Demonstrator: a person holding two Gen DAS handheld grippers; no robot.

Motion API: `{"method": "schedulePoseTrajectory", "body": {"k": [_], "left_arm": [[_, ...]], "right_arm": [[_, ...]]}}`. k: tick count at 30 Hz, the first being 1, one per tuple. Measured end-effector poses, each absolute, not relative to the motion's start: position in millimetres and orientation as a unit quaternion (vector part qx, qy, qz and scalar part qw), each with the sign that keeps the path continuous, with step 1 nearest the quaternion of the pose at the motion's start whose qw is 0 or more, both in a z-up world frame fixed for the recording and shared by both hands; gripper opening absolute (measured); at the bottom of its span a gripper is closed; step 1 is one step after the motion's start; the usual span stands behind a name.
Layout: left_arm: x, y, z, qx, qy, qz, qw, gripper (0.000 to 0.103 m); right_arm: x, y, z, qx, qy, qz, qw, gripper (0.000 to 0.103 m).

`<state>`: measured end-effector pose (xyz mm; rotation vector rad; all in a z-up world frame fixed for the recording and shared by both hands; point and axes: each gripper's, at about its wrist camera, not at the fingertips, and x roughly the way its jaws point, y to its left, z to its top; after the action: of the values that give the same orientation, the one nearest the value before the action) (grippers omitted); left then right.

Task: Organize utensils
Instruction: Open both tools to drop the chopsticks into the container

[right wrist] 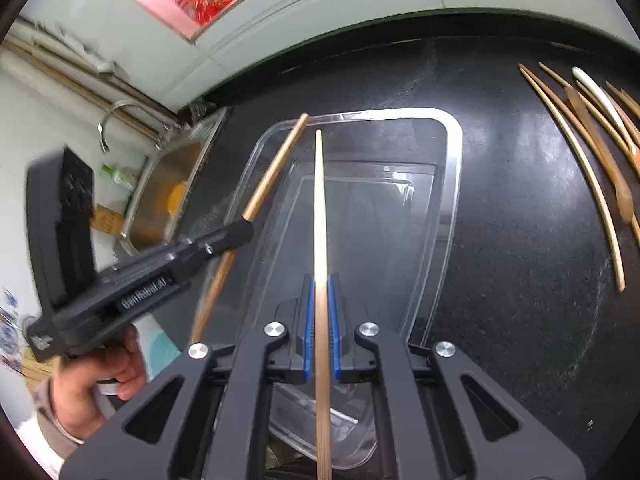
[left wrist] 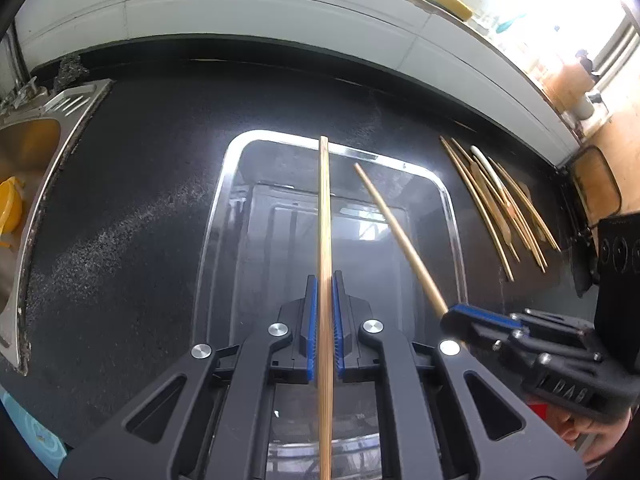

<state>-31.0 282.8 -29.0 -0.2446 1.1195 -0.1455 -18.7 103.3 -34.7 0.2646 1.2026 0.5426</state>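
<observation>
Taking the clear tray point(left wrist: 224, 184) on the black counter point(left wrist: 132, 208) as the landmark: far to its left, at the counter's edge, sits a steel sink point(left wrist: 60, 108) with something yellow point(left wrist: 10, 208) inside, and in the right wrist view a curved tap point(right wrist: 110, 120) rises behind it. The tray itself is a transparent, rounded rectangle with nothing lying on its floor. Over the tray's near end hangs the left gripper point(left wrist: 325, 316), held by a hand point(right wrist: 100, 380) with a sleeve at the wrist; its blue pads point(left wrist: 313, 320) are clamped tight on a chopstick point(left wrist: 325, 220), which runs straight up the middle of the left wrist view, its far tip reaching the tray's far rim in that picture. Just right of it, also above the tray, the right gripper point(right wrist: 322, 316) is closed on a second chopstick point(right wrist: 320, 208), paler toward its tip, which points toward the far rim as well. In the left wrist view this second stick point(left wrist: 396, 232) slants up and leftward from the right gripper's pads point(left wrist: 480, 316), so the two sticks lean toward each other without touching. Well to the right of the tray, on the bare counter, lies a loose row of utensils point(left wrist: 500, 200): several more wooden chopsticks, a flat wooden piece and one pale white piece point(right wrist: 592, 88), all lying roughly parallel and partly overlapping. Beyond the tray's far side runs a white tiled wall point(left wrist: 280, 16).
</observation>
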Motion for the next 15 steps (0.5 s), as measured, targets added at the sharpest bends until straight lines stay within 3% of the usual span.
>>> {"method": "schedulePoseTrajectory", "body": {"k": [2, 3, 4, 5, 15], "left_arm": [[-28, 289, -27, -0.122, 0.533, -0.047, 0.836, 0.014], [-26, 292, -25, -0.123, 0.537, -0.037, 0.834, 0.042], [-25, 296, -22, -0.122, 0.541, -0.019, 0.832, 0.094], [-24, 299, -19, -0.123, 0.540, -0.013, 0.833, 0.095], [-21, 299, 10, -0.093, 0.500, 0.019, 0.861, 0.097]], "right_arm": [[-21, 111, -30, 0.086, 0.548, 0.258, 0.791, 0.009], [-24, 113, -26, 0.062, 0.541, 0.259, 0.797, 0.014], [-27, 113, -21, 0.039, 0.533, 0.258, 0.805, 0.051], [-29, 112, -17, 0.032, 0.522, 0.259, 0.812, 0.097], [-40, 33, -7, -0.053, 0.450, 0.189, 0.871, 0.097]]}}
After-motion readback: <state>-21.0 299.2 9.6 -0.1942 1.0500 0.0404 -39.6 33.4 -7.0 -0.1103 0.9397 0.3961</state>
